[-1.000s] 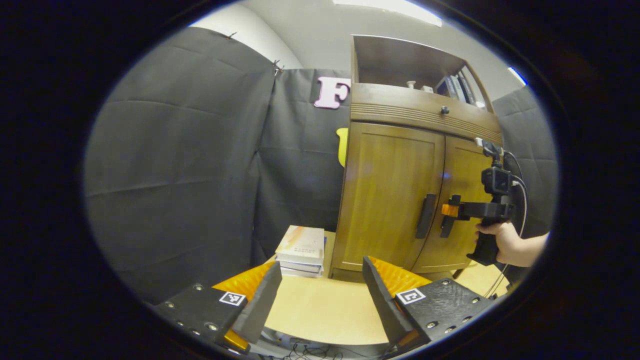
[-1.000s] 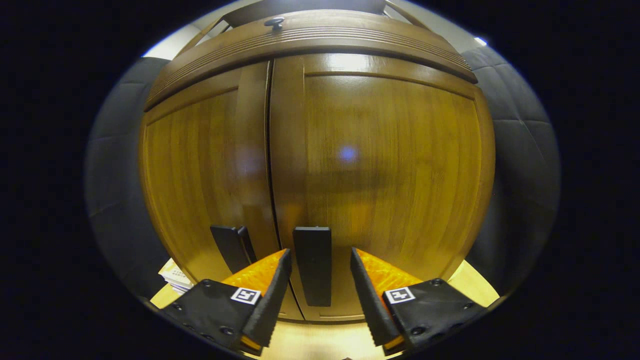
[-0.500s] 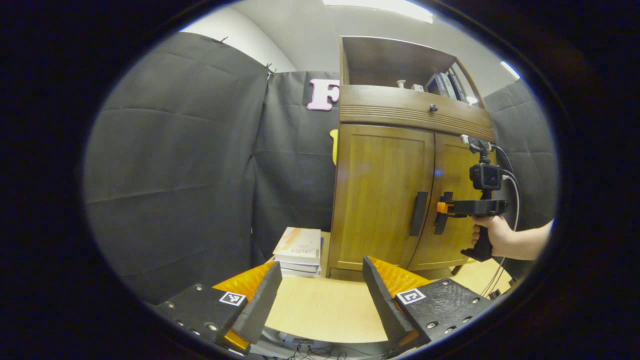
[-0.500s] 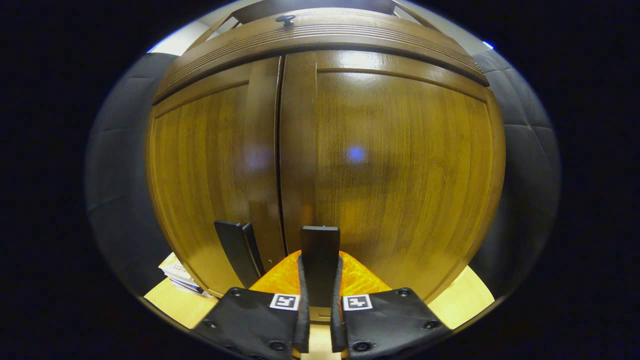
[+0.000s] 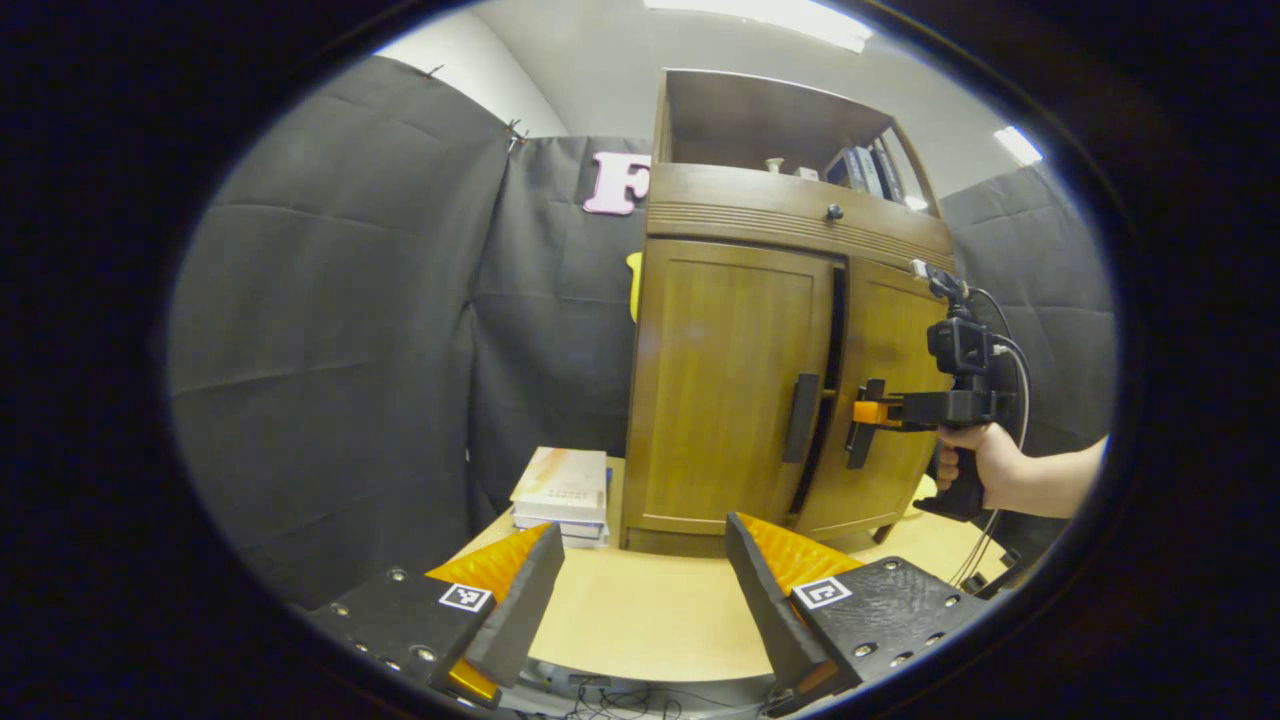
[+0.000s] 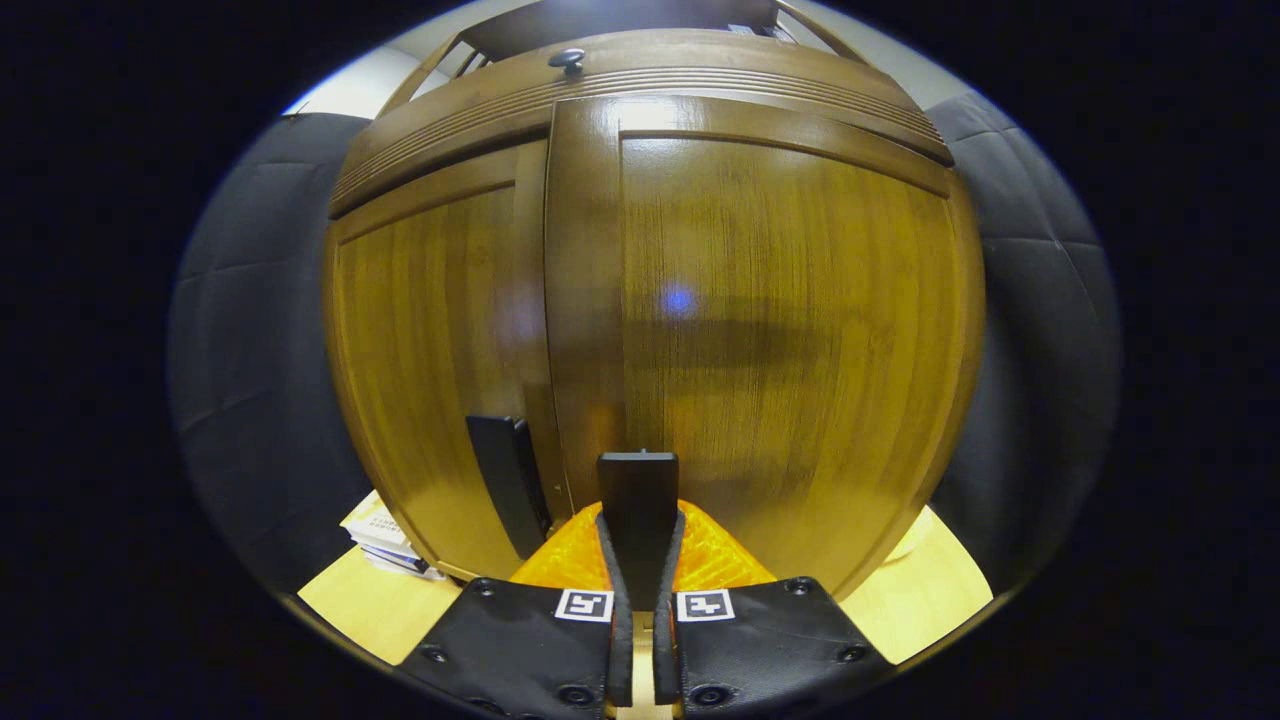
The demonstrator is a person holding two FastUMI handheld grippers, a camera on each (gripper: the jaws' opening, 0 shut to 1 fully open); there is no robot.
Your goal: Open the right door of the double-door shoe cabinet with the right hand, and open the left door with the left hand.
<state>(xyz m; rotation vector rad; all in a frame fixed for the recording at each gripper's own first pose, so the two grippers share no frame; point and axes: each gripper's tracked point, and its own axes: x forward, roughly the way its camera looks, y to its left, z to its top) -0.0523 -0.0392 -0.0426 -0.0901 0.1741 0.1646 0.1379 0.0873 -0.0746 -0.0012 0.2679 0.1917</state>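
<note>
Books (image 5: pixel 562 484): stacked on the table (image 5: pixel 650 620), just left of the cabinet's foot.
Left gripper (image 5: pixel 640 590): low over the table's near edge, fingers spread wide with nothing between them; well apart from the cabinet.
Cabinet (image 5: pixel 740 210): stands on the table ahead and to the right of the left gripper.
Left door (image 5: pixel 725 380): shut flush; its handle (image 5: pixel 801 417) is upright near the centre edge, untouched.
Gap: in the left gripper view a dark slit shows between the two doors.
Right door (image 5: pixel 890 370): swung slightly out from the cabinet front.
Right handle (image 6: pixel 638 500): upright bar, pinched from both sides.
Right gripper (image 6: pixel 638 560): fingers pressed together on the right handle; in the left gripper view it reaches level from the right to that handle (image 5: pixel 868 412).
Hand (image 5: pixel 985 465): grips the right gripper's stem, right of the cabinet.
</note>
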